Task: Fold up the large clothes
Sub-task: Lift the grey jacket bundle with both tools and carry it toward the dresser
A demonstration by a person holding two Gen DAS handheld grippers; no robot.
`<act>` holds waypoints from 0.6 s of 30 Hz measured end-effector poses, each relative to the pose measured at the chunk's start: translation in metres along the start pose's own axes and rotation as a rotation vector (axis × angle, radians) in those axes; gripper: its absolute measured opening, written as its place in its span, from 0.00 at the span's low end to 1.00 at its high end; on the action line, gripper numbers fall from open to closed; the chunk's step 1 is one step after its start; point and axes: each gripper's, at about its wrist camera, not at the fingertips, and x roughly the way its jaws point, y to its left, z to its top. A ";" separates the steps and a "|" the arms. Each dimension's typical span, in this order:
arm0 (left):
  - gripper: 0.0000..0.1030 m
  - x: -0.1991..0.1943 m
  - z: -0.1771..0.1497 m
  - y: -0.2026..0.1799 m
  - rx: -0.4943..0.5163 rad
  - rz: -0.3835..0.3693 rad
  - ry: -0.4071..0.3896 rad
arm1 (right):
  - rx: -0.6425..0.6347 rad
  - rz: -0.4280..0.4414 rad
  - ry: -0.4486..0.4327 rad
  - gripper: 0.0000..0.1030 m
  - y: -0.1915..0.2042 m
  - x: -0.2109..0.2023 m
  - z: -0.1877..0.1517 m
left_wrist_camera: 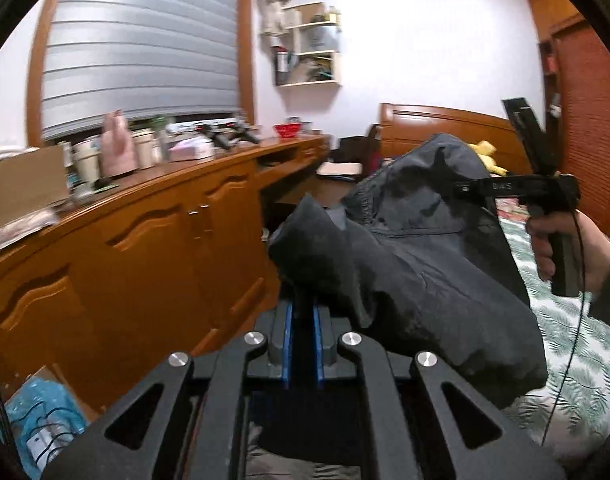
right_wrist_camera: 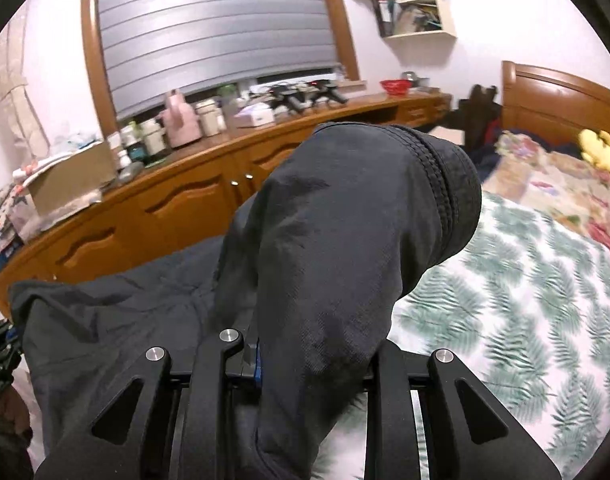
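We've got both claws, left gripper (left_wrist_camera: 303, 312) and right gripper (right_wrist_camera: 305, 356), clamped on the dark jacket (left_wrist_camera: 417, 248), lifting it clear of the bed (right_wrist_camera: 505, 288) at four o'clock for folding.

The dark jacket (right_wrist_camera: 337, 232) is matt woven cloth with a ribbed zip seam. The cabinets (left_wrist_camera: 145, 240) and headboard (right_wrist_camera: 561, 92) are glossy varnished wood. The bedspread (right_wrist_camera: 505, 288) is soft printed cloth. The left gripper (left_wrist_camera: 303, 312) is matt black metal with shiny silver bolts.
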 end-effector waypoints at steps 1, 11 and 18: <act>0.06 0.000 -0.001 0.007 -0.010 0.012 -0.001 | 0.003 0.012 0.000 0.22 0.004 0.004 0.000; 0.06 0.025 -0.034 0.027 -0.037 0.076 0.091 | -0.071 -0.112 0.220 0.30 0.023 0.092 -0.038; 0.09 0.020 -0.041 0.027 -0.058 0.101 0.113 | -0.155 -0.182 0.243 0.61 0.022 0.076 -0.058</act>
